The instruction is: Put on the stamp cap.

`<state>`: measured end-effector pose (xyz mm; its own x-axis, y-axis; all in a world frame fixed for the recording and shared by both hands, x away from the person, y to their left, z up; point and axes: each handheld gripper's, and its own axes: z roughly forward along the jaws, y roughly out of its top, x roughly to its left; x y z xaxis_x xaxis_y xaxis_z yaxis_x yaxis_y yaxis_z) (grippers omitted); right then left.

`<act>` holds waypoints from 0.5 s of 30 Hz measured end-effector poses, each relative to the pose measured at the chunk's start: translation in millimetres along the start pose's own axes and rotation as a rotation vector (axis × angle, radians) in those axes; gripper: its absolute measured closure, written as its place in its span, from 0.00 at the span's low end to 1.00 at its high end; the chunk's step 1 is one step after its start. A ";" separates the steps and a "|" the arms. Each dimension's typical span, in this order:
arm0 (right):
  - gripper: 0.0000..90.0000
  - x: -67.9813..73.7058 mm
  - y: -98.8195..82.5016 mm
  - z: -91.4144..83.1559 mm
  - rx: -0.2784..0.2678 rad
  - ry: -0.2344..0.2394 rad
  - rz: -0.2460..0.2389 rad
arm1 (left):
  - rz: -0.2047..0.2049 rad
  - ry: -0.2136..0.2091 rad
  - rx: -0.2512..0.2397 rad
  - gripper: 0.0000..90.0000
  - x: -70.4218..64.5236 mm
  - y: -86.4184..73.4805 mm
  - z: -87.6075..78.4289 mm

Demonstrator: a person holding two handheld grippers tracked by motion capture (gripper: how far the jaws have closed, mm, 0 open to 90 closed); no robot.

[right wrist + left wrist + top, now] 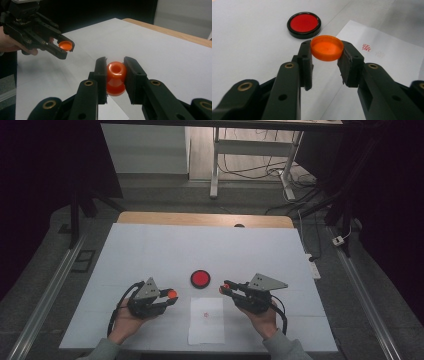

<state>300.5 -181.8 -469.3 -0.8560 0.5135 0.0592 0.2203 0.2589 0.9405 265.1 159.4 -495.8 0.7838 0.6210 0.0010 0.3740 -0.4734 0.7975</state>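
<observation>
on the left of the worktop, near its front edge, the left gripper is held in the person's left hand with its jaws pointing toward the middle. the jaws are narrowed onto an orange cap, pinching it by its sides; in the left gripper view the cap sits level between the two pads with its flat face up, clear of the white surface below.

just right of that gripper, a white sheet of paper lies flat near the front edge, about midway along it. a small red stamp mark shows on the sheet, with a fainter mark just beside it. just behind the sheet sits a round black dish with a red centre, resting flat on the worktop between the two grippers and a little further from the person than either.

on the right, the right gripper is held in the person's right hand, jaws pointing back toward the middle, so the two grippers face each other across the sheet. its jaws are closed on an orange stamp body, a waisted piece with a hollow rounded top and a wider foot; the pads grip it at the upper part. in the right gripper view the left gripper and its cap appear further off at the upper left, well apart from the stamp body.
</observation>
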 end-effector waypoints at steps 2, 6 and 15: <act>0.80 0.1 0.2 0.3 0.000 0.002 0.000 | 0.007 -0.005 0.003 0.72 -1.4 2.2 2.5; 0.80 -0.2 0.1 0.6 0.002 0.003 0.002 | 0.021 -0.020 0.005 0.72 -3.9 6.9 6.9; 0.80 0.0 0.8 0.2 -0.005 0.000 0.001 | 0.052 -0.051 0.006 0.72 -10.6 19.3 17.7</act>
<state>300.8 -181.5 -468.5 -0.8560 0.5135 0.0605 0.2189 0.2537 0.9422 272.9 132.6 -491.1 0.8264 0.5629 0.0121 0.3344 -0.5081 0.7937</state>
